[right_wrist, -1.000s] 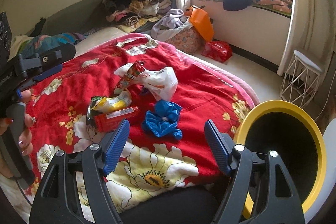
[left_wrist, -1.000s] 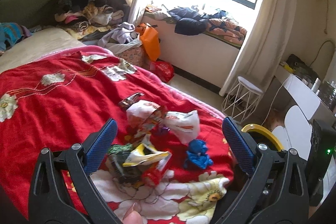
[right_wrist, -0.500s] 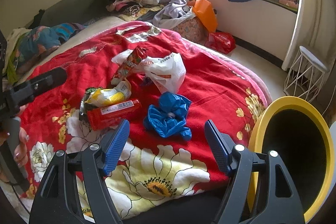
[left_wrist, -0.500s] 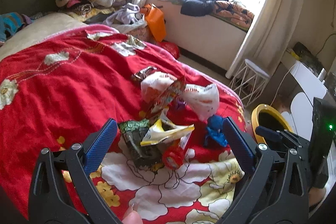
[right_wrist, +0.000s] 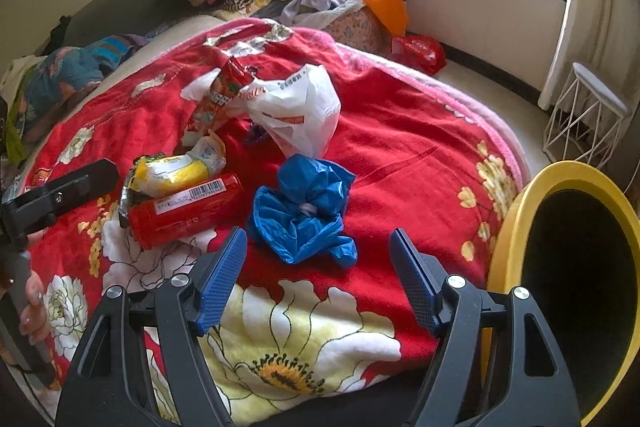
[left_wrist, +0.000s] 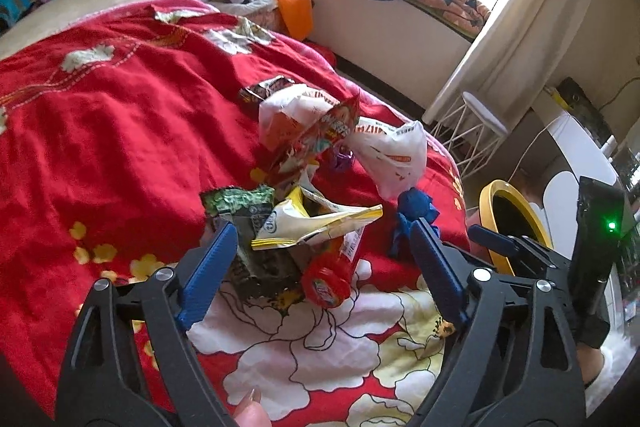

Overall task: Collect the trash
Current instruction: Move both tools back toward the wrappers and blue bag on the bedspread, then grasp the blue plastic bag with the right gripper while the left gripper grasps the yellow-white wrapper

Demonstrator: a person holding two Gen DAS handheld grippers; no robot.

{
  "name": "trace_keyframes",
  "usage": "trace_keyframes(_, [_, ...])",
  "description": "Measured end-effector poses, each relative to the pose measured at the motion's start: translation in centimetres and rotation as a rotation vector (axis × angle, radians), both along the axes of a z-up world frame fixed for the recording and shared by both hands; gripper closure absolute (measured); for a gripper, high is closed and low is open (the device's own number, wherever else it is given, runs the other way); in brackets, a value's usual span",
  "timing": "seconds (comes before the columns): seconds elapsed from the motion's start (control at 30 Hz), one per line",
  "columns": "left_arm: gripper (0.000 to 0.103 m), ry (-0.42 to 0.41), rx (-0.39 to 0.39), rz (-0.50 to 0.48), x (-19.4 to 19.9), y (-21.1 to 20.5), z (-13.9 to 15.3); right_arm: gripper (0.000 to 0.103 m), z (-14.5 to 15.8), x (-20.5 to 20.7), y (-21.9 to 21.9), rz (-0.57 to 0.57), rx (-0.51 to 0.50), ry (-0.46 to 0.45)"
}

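Between my left gripper's (left_wrist: 320, 259) spread fingers sits the near trash heap: a yellow snack bag (left_wrist: 316, 223) lying on a red tube (left_wrist: 328, 277), with a green wrapper (left_wrist: 240, 201) just to the claw's left side. A second ago this heap was well ahead of the claw; now the blue pads flank it, so I've closed in and the jaws, wide apart and holding nothing, are lined up for a first pick. I'd judge the tube's round end the firmer bite; the foil bag may slip or crumple.

Over on the right gripper (right_wrist: 320, 275), also gaping and empty, the crumpled blue plastic bag (right_wrist: 304, 215) lies just ahead, nearly centred between the tips, closer than it was a moment back. Beyond it, further out from the claw, rests the white plastic bag (right_wrist: 298, 111) with a red snack packet (right_wrist: 220, 95) leaning against it. Off to the claw's right, close by, stands the yellow-rimmed bin (right_wrist: 516, 211), mouth dark and open.

Nothing is collected yet, everything lies on the red floral blanket (right_wrist: 400, 155). Both claws have drawn nearer their targets, so grasping looks like the next call. My read: the blue bag is soft, so I'd want to come down low into the blanket before squeezing.
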State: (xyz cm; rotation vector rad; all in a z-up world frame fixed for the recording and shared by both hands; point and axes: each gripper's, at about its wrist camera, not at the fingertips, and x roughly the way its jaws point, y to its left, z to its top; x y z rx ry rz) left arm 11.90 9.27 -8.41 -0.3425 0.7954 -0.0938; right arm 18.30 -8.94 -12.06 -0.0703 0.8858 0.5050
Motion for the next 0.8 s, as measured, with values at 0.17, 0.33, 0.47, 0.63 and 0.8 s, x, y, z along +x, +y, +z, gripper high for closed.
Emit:
trace_keyframes(0.17, [0.026,0.031,-0.03,0.003,0.9,-0.2,-0.7,0.032,-1.2,1.3,0.8,0.002,0.005,0.051])
trace_keyframes(0.33, [0.027,0.056,-0.049,0.025,1.8,0.1,-1.2,0.032,-1.9,2.2,1.3,-0.003,0.022,0.089])
trace_keyframes(0.47, [0.027,0.074,-0.052,0.037,2.5,-0.1,-1.6,0.032,-2.2,2.6,1.7,-0.006,0.026,0.105])
trace_keyframes(0.63, [0.027,0.102,-0.046,0.058,3.1,-0.7,-1.9,0.036,-2.7,3.0,2.0,-0.019,0.039,0.127])
trace_keyframes(0.8, [0.037,0.132,-0.051,0.075,3.4,-0.6,-2.4,0.048,-2.8,3.2,2.2,-0.012,0.037,0.137])
